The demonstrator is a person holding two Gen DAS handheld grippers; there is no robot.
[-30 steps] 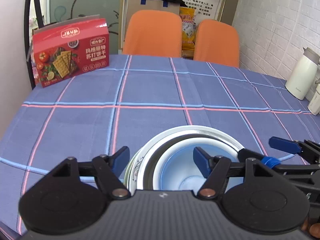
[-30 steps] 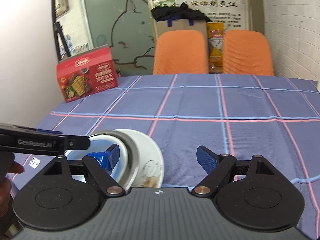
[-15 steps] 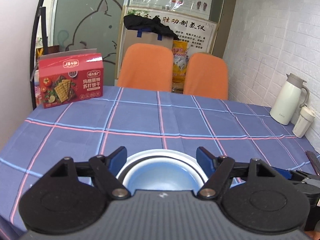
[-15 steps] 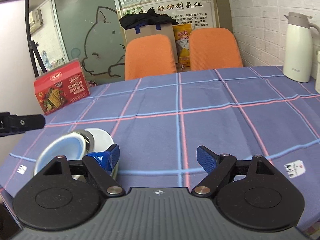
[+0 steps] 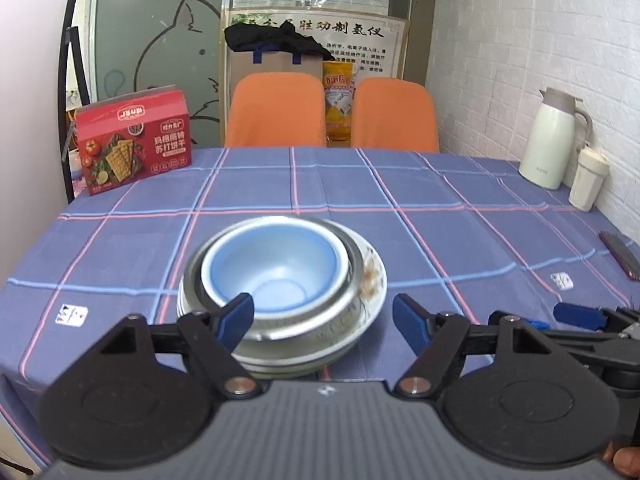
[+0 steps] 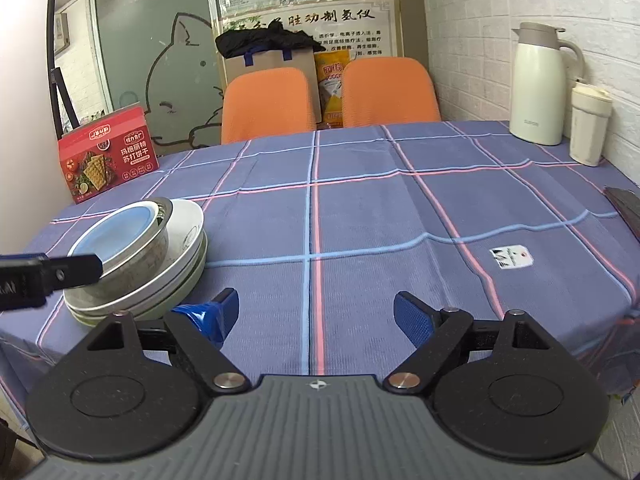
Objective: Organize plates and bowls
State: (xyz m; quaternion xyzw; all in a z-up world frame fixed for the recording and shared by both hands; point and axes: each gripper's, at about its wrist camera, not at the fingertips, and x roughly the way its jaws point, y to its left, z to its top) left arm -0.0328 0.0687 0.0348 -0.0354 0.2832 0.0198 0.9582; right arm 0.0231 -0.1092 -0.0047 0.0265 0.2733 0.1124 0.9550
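From the left camera, the left tool [image 5: 323,318] hangs wide open over a blue bowl [image 5: 276,270] nested in a metal bowl [image 5: 280,320] on plates [image 5: 370,276], near the desk [image 5: 440,224] edge. Right camera: right tool [image 6: 316,314] also spread open, empty, stack off to its left.

Cracker box [image 5: 134,139], thermos [image 5: 551,139], two orange chairs [image 5: 275,110].
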